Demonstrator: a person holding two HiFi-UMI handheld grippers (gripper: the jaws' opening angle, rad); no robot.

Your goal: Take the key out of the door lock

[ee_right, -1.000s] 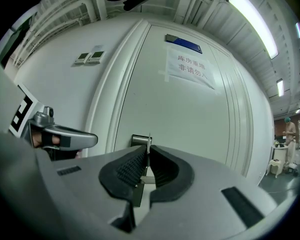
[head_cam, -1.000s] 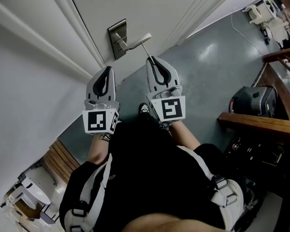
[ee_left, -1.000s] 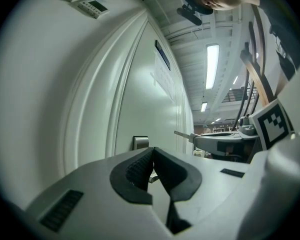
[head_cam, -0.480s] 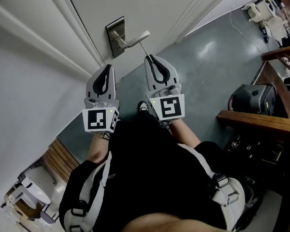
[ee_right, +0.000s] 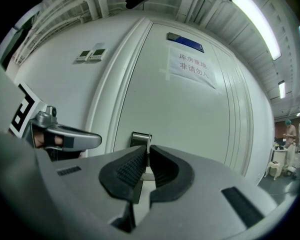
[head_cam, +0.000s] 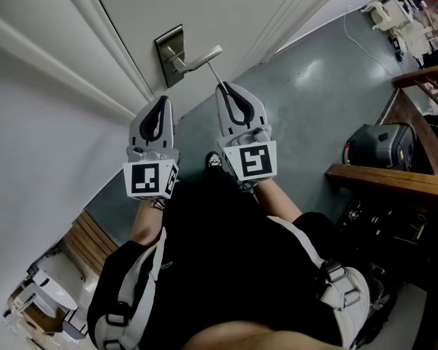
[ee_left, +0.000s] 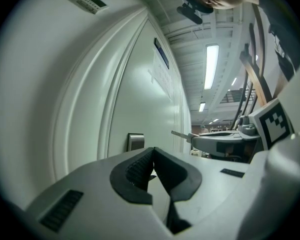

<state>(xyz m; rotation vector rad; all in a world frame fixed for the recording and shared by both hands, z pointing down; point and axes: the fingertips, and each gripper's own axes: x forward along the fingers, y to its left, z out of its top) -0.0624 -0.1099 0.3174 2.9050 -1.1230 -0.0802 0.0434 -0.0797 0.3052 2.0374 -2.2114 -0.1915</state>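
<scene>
Left tongs [head_cam: 163, 100] and right tongs [head_cam: 220, 86] both show matt grey plastic shells; their pads [ee_right: 132, 169] look like black ribbed rubber. The key [head_cam: 214, 72] at the right tongs' tip is thin bare metal. Just ahead, the lock plate [head_cam: 168, 53] and handle [head_cam: 201, 58] are brushed metal on a smooth, satin-painted door [head_cam: 226, 13]. Right of the right tongs: glossy floor [head_cam: 314, 100], varnished wooden rail [head_cam: 394, 184].

The key [ee_right: 148, 143] shows only as a thin edge, the rest buried inside the right gripper [ee_right: 148, 152]'s closed jaws. At twelve o'clock from it the lock plate [ee_right: 137, 139] is half covered; whether the tip sits inside, can't tell. Person [ee_right: 290, 132] at three o'clock: too small.
</scene>
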